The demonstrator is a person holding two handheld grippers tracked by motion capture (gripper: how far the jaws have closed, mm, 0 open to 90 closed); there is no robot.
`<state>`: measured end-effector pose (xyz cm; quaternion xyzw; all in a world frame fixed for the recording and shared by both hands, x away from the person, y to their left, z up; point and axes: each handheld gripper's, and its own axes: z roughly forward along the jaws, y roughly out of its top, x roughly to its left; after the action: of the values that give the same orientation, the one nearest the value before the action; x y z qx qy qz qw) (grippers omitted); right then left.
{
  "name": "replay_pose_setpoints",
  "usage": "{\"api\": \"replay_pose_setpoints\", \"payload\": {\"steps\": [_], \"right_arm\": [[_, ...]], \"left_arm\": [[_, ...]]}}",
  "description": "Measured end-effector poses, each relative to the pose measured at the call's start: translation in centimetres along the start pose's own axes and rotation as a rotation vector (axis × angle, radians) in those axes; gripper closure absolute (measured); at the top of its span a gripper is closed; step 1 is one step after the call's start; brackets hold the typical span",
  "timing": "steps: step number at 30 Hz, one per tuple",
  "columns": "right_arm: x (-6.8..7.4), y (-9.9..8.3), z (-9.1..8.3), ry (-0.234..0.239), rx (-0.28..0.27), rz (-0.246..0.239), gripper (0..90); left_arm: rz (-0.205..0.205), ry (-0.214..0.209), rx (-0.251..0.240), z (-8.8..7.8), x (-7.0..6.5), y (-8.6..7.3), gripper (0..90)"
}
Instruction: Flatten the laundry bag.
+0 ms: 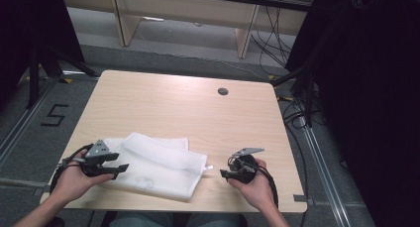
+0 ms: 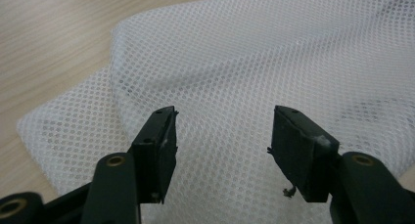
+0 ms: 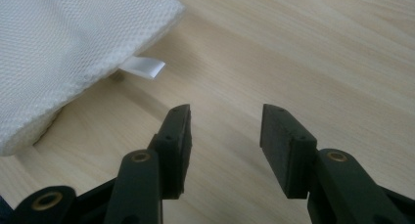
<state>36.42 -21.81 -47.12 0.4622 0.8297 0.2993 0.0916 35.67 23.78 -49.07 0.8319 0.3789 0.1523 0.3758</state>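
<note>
My left hand (image 1: 74, 180) comes in from the bottom left, wrapped around the left gripper (image 1: 121, 168), which points right and a little down with its jaws spread wide and nothing between the pads. My right hand (image 1: 255, 183) comes in from the bottom right and holds the right gripper (image 1: 224, 174) pointing left, jaws wide apart and empty. Cables loop over both wrists.
</note>
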Motion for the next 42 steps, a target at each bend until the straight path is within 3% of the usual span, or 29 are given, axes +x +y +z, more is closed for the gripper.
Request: {"api": "replay_pose_setpoints", "payload": {"steps": [1, 2, 6, 7, 8, 10, 11, 12, 13, 14, 16, 21, 24, 25, 26, 28, 30, 31, 32, 33, 35, 36, 39, 40, 42], "right_arm": [[0.1, 0.0, 0.1, 0.012, -0.004, 0.023, 55.8], [0.0, -0.1, 0.2, 0.005, -0.01, 0.003, 55.8], [0.0, 0.0, 0.1, 0.01, -0.002, 0.02, 56.3], [0.0, 0.0, 0.3, 0.015, -0.023, 0.027, 56.7], [-0.1, 0.2, 0.1, 0.026, 0.012, 0.018, 57.6], [0.1, 0.2, 0.2, 0.019, -0.006, 0.011, 61.0], [0.4, 0.4, 0.3, 0.021, -0.022, -0.005, 68.1], [0.4, 0.4, 0.3, 0.021, -0.022, -0.005, 68.1], [0.9, 0.9, -0.2, 0.005, 0.015, -0.052, 74.7], [1.0, 1.0, -0.3, 0.006, 0.014, -0.077, 77.2], [1.8, 1.3, -0.3, 0.006, -0.002, -0.093, 82.4], [3.1, 1.8, 0.4, 0.025, 0.014, -0.14, 90.0], [3.5, 2.4, 0.3, 0.026, 0.061, -0.131, 90.0], [3.5, 2.6, 0.5, 0.032, 0.05, -0.163, 90.0], [3.9, 2.8, 0.5, 0.035, 0.066, -0.131, 90.0], [4.1, 3.7, 0.9, 0.049, 0.06, -0.173, 90.0], [4.2, 4.1, 1.1, 0.049, 0.065, -0.166, 89.7], [4.5, 4.6, 1.2, 0.044, 0.07, -0.155, 87.9], [4.5, 5.6, 1.6, 0.049, 0.059, -0.194, 83.3], [4.5, 5.6, 1.6, 0.049, 0.059, -0.194, 83.3], [5.2, 7.1, 2.4, 0.039, 0.065, -0.224, 75.0], [5.3, 7.6, 2.7, 0.037, 0.064, -0.235, 72.5], [5.6, 8.4, 3.6, 0.035, 0.068, -0.251, 67.5], [5.8, 9.2, 4.5, 0.046, 0.078, -0.265, 64.0], [6.0, 9.6, 5.3, 0.041, 0.095, -0.252, 60.2]], "left_arm": [[-0.027, -0.003, -0.017, 0.1, -0.2, 0.0, 43.8], [-0.03, -0.003, -0.018, 0.1, -0.2, 0.0, 44.5], [-0.017, -0.014, -0.021, 0.1, -0.4, 0.2, 46.7], [-0.016, -0.027, -0.026, 0.1, -0.6, 0.3, 47.8], [-0.007, -0.035, -0.019, 0.0, -0.7, 0.3, 49.4], [0.045, -0.053, -0.004, -0.1, -1.1, 0.5, 57.3], [0.077, -0.059, 0.019, -0.2, -1.5, 0.6, 67.4], [0.077, -0.059, 0.019, -0.2, -1.5, 0.6, 71.3], [0.107, -0.072, 0.041, -0.3, -1.9, 0.6, 74.5], [0.107, -0.072, 0.041, -0.3, -1.9, 0.6, 76.9], [0.163, -0.088, 0.061, -0.6, -2.6, 0.5, 82.0], [0.193, -0.135, 0.073, -0.7, -3.6, 0.6, 87.9], [0.182, -0.184, 0.082, -0.4, -4.4, 0.9, 88.9], [0.186, -0.201, 0.092, -0.3, -4.6, 0.9, 89.1], [0.181, -0.218, 0.101, -0.2, -4.7, 0.9, 89.1], [0.183, -0.24, 0.126, 0.2, -4.9, 1.1, 88.7], [0.185, -0.254, 0.128, 0.5, -5.2, 1.3, 88.6], [0.189, -0.253, 0.131, 0.6, -5.3, 1.4, 88.2], [0.191, -0.261, 0.138, 0.7, -5.4, 1.5, 87.5], [0.186, -0.264, 0.136, 0.8, -5.6, 1.6, 87.5], [0.258, -0.284, 0.19, 1.0, -5.8, 1.9, 87.6], [0.214, -0.29, 0.165, 1.2, -6.3, 1.8, 87.6], [0.25, -0.302, 0.183, 1.2, -6.6, 2.1, 87.6], [0.227, -0.316, 0.168, 1.4, -7.2, 2.2, 87.3], [0.231, -0.336, 0.178, 1.5, -7.6, 2.3, 86.3]]}}
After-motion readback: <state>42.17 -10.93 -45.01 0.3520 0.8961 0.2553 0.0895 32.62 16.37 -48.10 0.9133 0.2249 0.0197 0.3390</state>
